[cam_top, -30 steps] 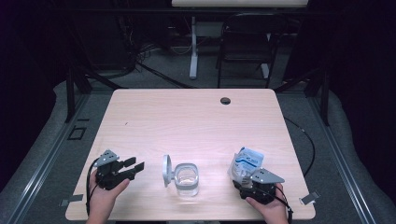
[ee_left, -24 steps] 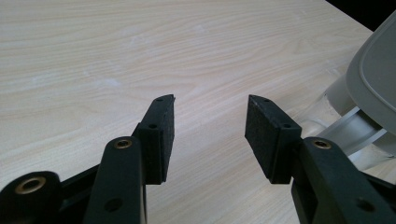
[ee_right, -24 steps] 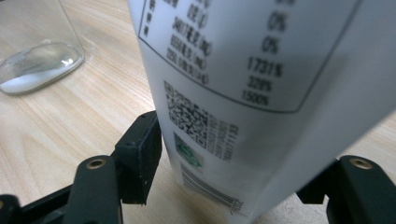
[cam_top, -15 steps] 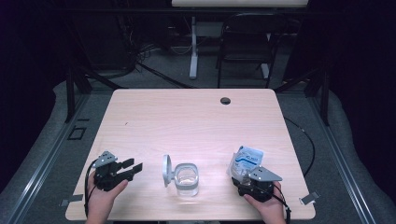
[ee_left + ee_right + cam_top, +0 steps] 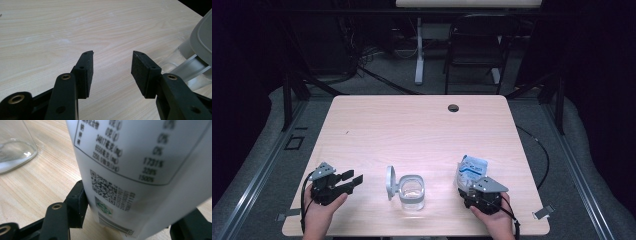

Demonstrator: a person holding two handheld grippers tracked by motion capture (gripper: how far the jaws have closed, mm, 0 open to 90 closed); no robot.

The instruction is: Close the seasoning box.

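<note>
My right tool (image 5: 472,189) sits at the near right of the tabletop (image 5: 422,130), with a white pouch (image 5: 471,170) between its jaws. In the right tool's own camera the pouch (image 5: 140,175) crowds the picture: its top and right side are cut off, most of its print is too blurred to read, and it hides almost all of the right jaw. The left jaw's pad lies against the pouch's lower edge. The jaws have just been closing, from very wide to a little less so, with the pouch between them; whether both pads press on it I cannot tell. From above, my own hand and the tool's grey plate cover the pouch's near end.

My left tool (image 5: 348,181) is at the near left, its jaws wide apart with nothing but bare wood between them (image 5: 112,72). In its camera the jar's grey lid (image 5: 203,37) is cut off at the right edge.

The clear glass jar (image 5: 412,191) stands between my two tools, near the front edge, its hinged lid (image 5: 390,182) swung open to the left. Being clear, its walls are hard to make out against the wood. In the right tool's camera only a corner of it (image 5: 13,147) shows at the upper left.

The whole far half of the tabletop is bare apart from a small dark cable hole (image 5: 453,107) near the far edge. Both tools are close to the near edge, and the pouch stands not far from the right edge.
</note>
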